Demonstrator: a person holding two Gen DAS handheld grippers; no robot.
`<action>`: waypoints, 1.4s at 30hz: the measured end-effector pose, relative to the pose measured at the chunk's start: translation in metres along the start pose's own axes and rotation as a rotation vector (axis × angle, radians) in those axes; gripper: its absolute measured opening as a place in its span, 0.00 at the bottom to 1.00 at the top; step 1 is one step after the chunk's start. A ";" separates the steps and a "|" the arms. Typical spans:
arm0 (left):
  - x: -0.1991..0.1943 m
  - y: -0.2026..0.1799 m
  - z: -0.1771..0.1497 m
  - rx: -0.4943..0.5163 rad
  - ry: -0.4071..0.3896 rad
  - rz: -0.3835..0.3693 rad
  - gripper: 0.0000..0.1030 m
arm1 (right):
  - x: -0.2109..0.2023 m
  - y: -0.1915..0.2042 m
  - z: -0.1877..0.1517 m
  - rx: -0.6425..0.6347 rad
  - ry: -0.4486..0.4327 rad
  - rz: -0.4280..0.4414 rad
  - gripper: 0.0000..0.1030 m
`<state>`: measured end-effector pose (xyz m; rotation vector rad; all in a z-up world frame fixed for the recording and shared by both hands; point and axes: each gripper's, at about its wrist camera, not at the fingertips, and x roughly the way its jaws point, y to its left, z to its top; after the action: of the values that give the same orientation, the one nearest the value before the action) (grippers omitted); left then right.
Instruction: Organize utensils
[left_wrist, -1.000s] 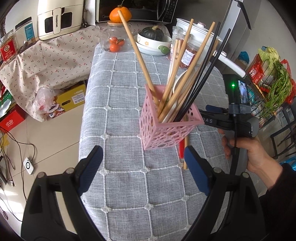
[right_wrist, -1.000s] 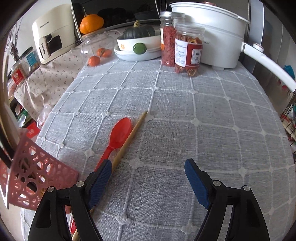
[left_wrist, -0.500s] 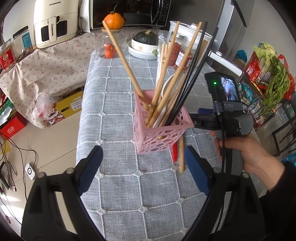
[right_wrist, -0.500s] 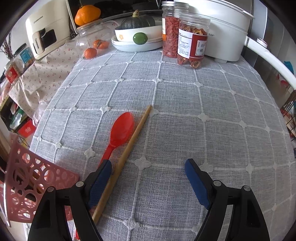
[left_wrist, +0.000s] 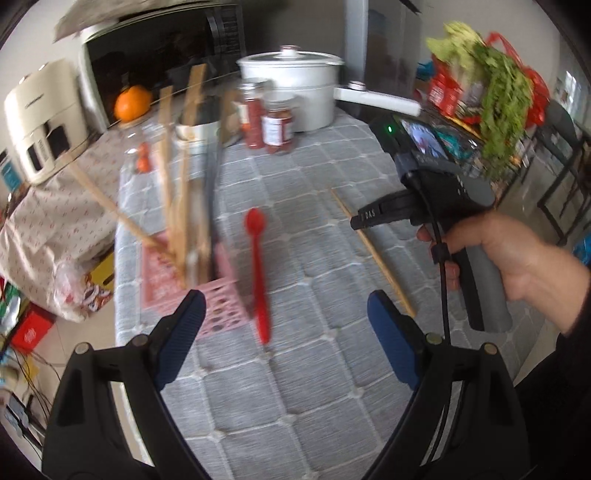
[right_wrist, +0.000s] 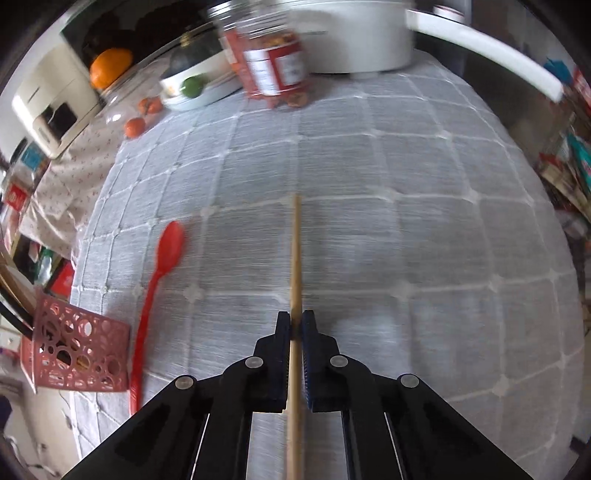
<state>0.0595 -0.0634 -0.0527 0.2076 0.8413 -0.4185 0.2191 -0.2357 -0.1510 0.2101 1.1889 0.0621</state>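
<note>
The right gripper (right_wrist: 295, 326) reaches low over the table (right_wrist: 406, 240), clamped on a wooden chopstick (right_wrist: 296, 251); the left gripper (left_wrist: 284, 321) hovers spread apart.

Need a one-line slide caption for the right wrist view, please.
Right tool shut on a wooden chopstick, red spoon and pink holder to its left.

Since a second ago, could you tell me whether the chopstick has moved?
Yes. The chopstick lay touching the red spoon; now it is apart, to the spoon's right, clamped in the right hand-held gripper.
</note>
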 end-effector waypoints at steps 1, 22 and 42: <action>0.006 -0.012 0.005 0.026 0.007 -0.005 0.87 | -0.006 -0.014 -0.001 0.025 -0.003 0.005 0.06; 0.203 -0.016 0.116 -0.139 0.385 0.251 0.87 | -0.055 -0.121 -0.010 0.247 -0.055 0.109 0.06; 0.237 0.048 0.100 -0.348 0.517 0.180 0.83 | -0.057 -0.111 -0.005 0.228 -0.062 0.159 0.06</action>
<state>0.2884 -0.1197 -0.1667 0.0649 1.3747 -0.0391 0.1864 -0.3523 -0.1221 0.5034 1.1155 0.0585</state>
